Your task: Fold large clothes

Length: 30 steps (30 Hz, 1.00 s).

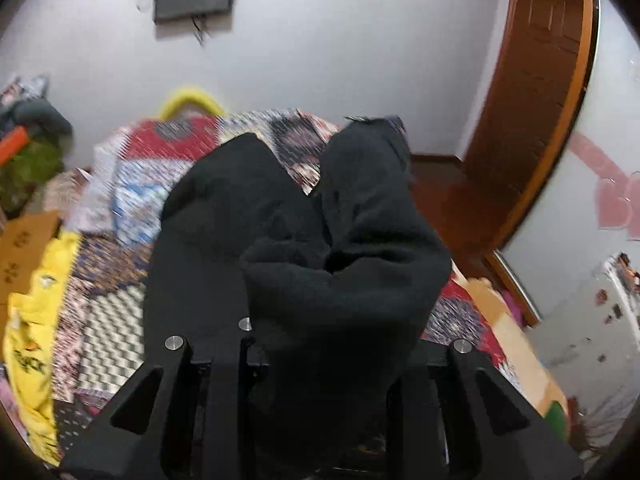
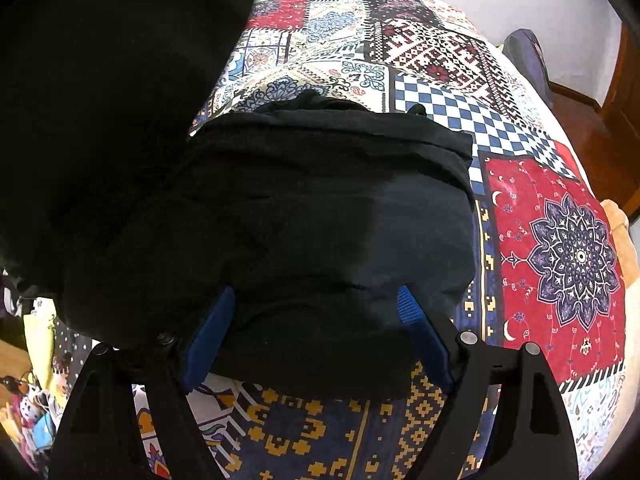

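Your left tongs (image 1: 320, 344) are buried in the black garment (image 1: 304, 240); I cannot tell their grip. Your right tongs (image 2: 316, 320) gape wide around it above the bed (image 2: 560, 248).

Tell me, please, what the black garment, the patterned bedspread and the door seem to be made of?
Black garment: soft, matte, fleecy-looking knit, probably; it bunches in thick rounded folds. Bedspread: thin printed woven cloth, likely cotton; flat, crisp patchwork pattern. Door: reddish-brown wood or veneer, with a slight sheen and moulded panels.
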{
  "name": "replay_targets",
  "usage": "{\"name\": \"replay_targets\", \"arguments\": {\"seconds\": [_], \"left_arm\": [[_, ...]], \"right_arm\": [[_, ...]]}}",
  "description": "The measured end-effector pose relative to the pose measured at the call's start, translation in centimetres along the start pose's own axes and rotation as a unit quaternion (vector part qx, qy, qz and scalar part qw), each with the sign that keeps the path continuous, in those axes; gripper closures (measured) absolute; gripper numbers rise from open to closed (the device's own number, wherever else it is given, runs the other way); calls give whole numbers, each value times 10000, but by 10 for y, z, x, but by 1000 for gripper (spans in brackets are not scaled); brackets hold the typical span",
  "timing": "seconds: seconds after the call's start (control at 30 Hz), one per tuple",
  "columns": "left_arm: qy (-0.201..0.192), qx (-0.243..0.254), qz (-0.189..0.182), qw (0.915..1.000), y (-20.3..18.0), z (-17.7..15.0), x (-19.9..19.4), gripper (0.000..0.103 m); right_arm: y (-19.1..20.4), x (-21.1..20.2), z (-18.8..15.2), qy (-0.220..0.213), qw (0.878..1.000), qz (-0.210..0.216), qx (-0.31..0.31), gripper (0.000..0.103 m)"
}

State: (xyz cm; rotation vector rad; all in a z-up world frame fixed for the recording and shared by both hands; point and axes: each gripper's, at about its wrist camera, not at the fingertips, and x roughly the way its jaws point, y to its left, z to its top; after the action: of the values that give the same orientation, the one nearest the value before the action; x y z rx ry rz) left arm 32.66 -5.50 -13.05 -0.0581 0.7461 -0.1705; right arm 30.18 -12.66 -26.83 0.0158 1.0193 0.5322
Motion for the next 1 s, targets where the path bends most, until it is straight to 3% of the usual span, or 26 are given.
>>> {"name": "replay_targets", "arguments": {"seconds": [0.17,0.3,0.43,0.53,0.63,0.77,1.0], "left_arm": [[288,147,-169,9993,-8,-13,11,81],[385,282,-202,9987,-13,-18,11,81],[568,258,-319,9975,-18,-26,22,81],[727,298,-409,9961,-23,-34,31,81],[966,268,-567,9933,-27,-44,42,81],[1263,344,-684,9890,-37,-64,59,81],[1246,686,-597,9880,-50,-89,63,81]], "right_arm": [[-20,-25,-6,-28,9992,377,119,24],[-53,-45,-18,-77,9987,201,464,24],[-77,-29,-25,194,9967,-221,759,24],[-85,-20,-27,220,9950,-5,971,24],[-87,-21,-26,212,9950,75,977,24],[-95,-27,-30,250,9957,-163,880,24],[-120,-54,-42,234,9934,-584,961,24]]}}
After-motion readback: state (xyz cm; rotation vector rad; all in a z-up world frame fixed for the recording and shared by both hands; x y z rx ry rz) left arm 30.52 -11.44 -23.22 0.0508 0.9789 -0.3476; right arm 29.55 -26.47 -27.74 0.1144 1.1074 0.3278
